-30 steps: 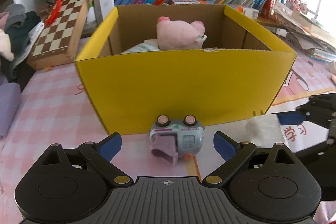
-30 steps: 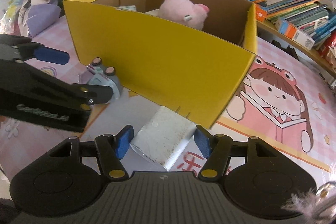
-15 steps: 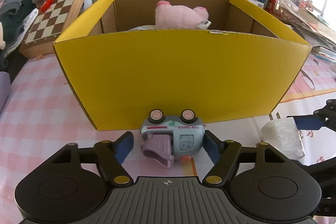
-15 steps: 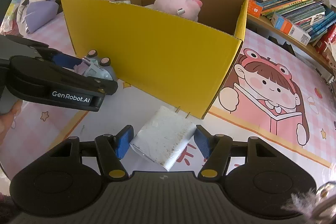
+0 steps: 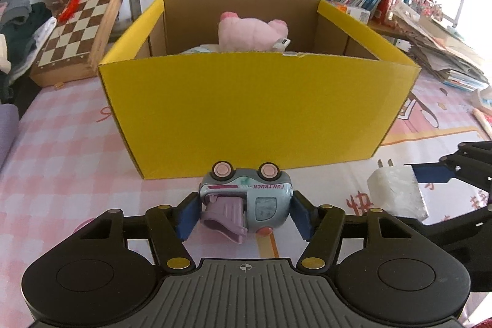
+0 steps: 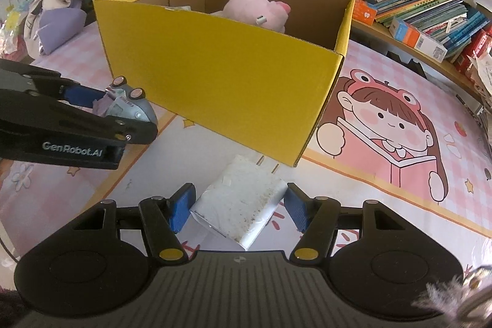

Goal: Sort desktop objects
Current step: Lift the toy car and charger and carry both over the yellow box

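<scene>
Where truck blocks: pad contact unclear.

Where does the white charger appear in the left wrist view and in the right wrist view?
Left wrist view: white charger at the right edge, beside the toy truck.
Right wrist view: bottom centre, between the right tongs.
Shared landmark: yellow box behind it in both.

White charger between right gripper jaws, yellow box just beyond, pink plush inside
</scene>
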The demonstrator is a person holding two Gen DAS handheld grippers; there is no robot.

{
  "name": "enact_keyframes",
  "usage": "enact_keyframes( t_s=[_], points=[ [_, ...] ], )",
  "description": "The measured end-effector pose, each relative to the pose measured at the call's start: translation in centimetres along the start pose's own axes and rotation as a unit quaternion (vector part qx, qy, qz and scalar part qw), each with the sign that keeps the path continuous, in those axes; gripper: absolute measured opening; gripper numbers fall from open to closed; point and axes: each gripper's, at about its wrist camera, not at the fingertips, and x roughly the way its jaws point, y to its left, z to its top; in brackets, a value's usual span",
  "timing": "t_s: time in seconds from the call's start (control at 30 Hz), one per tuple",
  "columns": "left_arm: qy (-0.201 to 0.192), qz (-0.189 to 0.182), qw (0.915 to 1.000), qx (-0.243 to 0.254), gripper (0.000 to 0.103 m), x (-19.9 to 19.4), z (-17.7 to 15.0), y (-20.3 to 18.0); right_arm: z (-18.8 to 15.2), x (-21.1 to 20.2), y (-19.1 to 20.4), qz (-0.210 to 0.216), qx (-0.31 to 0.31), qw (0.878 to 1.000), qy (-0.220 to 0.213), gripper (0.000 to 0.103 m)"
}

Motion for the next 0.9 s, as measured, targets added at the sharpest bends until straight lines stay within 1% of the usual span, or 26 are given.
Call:
enact_keyframes(
  t_s=[0.1, 0.27, 0.5, 0.73, 0.9],
  points=[
    [-0.012, -0.005, 0.9999, 0.004, 0.062, -1.2, 0.0, -0.1, 0.0, -0.5, 0.3, 0.0, 0.001, 1.0, -0.005, 0.061],
    [-0.047, -0.012, 0.9988, 0.013, 0.062, -3.9, 0.5, -0.2, 0.4, -2.1, 0.3, -0.004, 0.011, 1.0, -0.022, 0.061],
    [-0.095, -0.028, 0.9948, 0.024, 0.062, -7.3, 1.5, -0.4, 1.5, -5.1, 0.6, -0.005, 0.015, 0.998, -0.064, 0.061],
    [-0.147, -0.037, 0.9879, 0.033, 0.062, -9.6, 4.0, -0.3, 4.3, -7.7, 0.1, -0.015, -0.007, 0.992, -0.123, 0.061],
    [-0.179, -0.03, 0.9827, 0.038, 0.062, -10.1, 6.4, 0.1, 7.1, -8.1, -1.5, -0.027, -0.026, 0.987, -0.159, 0.061]
  ],
)
